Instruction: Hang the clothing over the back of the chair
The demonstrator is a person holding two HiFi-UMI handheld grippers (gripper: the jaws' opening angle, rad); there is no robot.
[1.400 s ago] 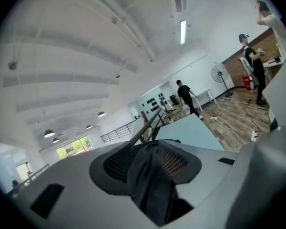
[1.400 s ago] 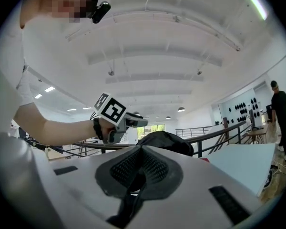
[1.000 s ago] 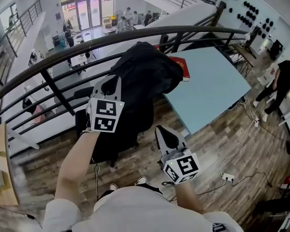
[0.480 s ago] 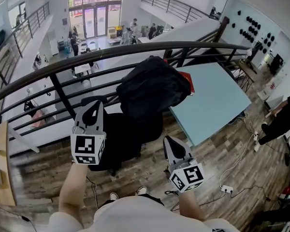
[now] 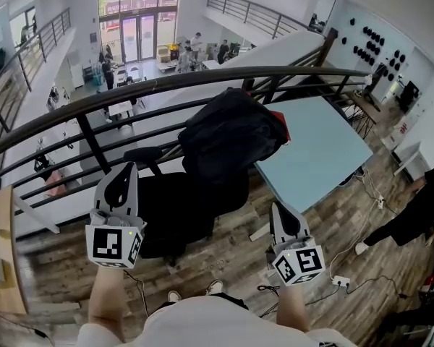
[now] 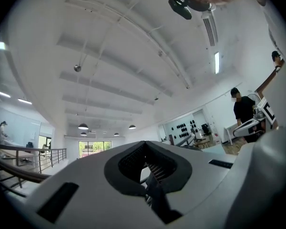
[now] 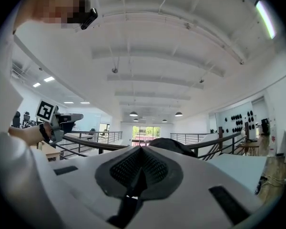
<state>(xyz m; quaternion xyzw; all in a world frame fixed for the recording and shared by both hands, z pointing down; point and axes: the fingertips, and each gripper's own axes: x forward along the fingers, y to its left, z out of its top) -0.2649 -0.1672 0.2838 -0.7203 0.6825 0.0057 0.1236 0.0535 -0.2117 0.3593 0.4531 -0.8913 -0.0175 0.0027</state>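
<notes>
Left gripper (image 5: 123, 179): held at the near left, apart from the chair. Fingers clenched on each other with nothing between them, as its own view confirms.
Railing (image 5: 94, 101): dark metal, running left to right across the far side of the scene, just beyond the chair.
Chair (image 5: 181, 208): black office chair at centre, standing on the wooden floor (image 5: 65, 266) between the two grippers and farther off than both.
Clothing (image 5: 228, 132): black garment, bunched and draped over the back of the chair, covering its top. It sits just near of the railing and at the left edge of the desk. Neither gripper touches it. In the right gripper view it shows as a dark mound above that gripper's fingers.
Red item (image 5: 278, 117): only a small red edge shows at the right of the clothing, over the desk; what it is cannot be told.
Right gripper (image 5: 281, 215): held at the near right, over the floor, apart from chair and desk. Fingers clenched together, empty.
Desk (image 5: 318, 150): pale blue top, right of the chair, reaching to the far right.
Power strip (image 5: 340, 281): white, on the floor at the near right, with cables.
Person (image 5: 416, 212): in dark clothes at the right edge, bending over the floor.
</notes>
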